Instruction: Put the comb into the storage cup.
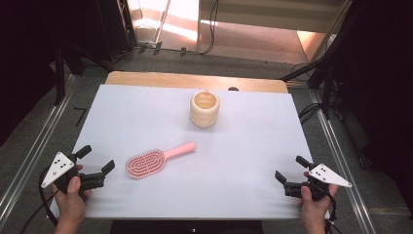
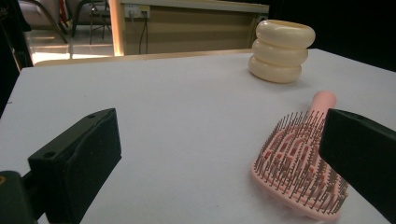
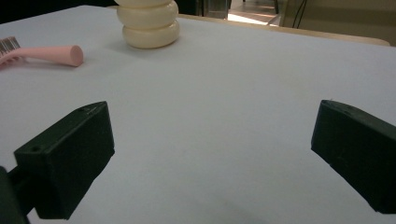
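A pink hairbrush [image 1: 153, 160] lies bristles up on the white table [image 1: 146, 112], its handle pointing right and away. A cream ribbed cup [image 1: 204, 108] stands upright farther back, near the middle. My left gripper [image 1: 96, 159] rests low at the front left, open and holding nothing, with the hairbrush [image 2: 299, 168] just off its right jaw. At the front right, my right gripper [image 1: 291, 168] is open too, bare table between its jaws. In the right gripper view the cup [image 3: 148, 22] and the brush handle [image 3: 51, 54] sit far off at the upper left.
The table [image 3: 243, 93] has a wooden strip [image 1: 195, 80] along its far edge. Dark frame posts and cables stand on the floor to both sides. A lit wooden floor area lies behind the table.
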The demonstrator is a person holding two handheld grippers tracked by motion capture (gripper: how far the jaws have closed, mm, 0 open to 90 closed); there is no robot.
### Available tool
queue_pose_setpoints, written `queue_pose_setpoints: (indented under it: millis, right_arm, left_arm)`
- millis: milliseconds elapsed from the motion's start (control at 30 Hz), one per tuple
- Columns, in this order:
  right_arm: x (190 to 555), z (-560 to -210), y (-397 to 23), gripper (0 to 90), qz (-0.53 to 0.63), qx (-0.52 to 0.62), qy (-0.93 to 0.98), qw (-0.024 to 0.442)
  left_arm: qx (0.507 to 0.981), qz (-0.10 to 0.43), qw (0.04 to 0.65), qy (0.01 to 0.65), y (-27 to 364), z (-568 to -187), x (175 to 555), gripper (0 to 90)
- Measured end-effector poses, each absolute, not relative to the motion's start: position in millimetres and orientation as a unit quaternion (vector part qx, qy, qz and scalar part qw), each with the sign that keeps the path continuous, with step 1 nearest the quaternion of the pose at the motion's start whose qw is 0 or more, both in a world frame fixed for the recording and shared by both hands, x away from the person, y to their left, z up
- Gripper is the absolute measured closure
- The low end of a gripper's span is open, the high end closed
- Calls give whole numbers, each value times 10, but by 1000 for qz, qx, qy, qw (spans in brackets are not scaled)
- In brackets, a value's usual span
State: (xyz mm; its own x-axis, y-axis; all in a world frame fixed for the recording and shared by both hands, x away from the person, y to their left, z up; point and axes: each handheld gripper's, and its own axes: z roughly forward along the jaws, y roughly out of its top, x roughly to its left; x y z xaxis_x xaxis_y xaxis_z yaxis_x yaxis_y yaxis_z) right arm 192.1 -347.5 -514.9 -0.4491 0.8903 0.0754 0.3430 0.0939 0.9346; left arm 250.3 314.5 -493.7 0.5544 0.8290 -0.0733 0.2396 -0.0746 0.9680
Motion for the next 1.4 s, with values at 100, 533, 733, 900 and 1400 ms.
queue_pose_setpoints:
  millis: [100,533,733,900,1400]
  right_arm:
    - [1916,-5123,-3457,0,506,438,695,265]
    - [2018,-4847,-3016,197,499,388,732,255]
    - [2133,-4673,-2672,476,494,352,756,246]
    - [2268,-4583,-2475,606,493,331,773,223]
    - [2593,-4433,-2028,759,467,298,804,214]
  left_arm:
    - [683,264,557,392,3144,-4939,2505,0]
    - [683,258,561,390,3152,-4943,2501,0]
    - [685,261,558,389,3136,-4946,2492,0]
    - [684,263,557,390,3144,-4945,2477,0]
    - [693,268,550,382,3113,-4947,2469,0]
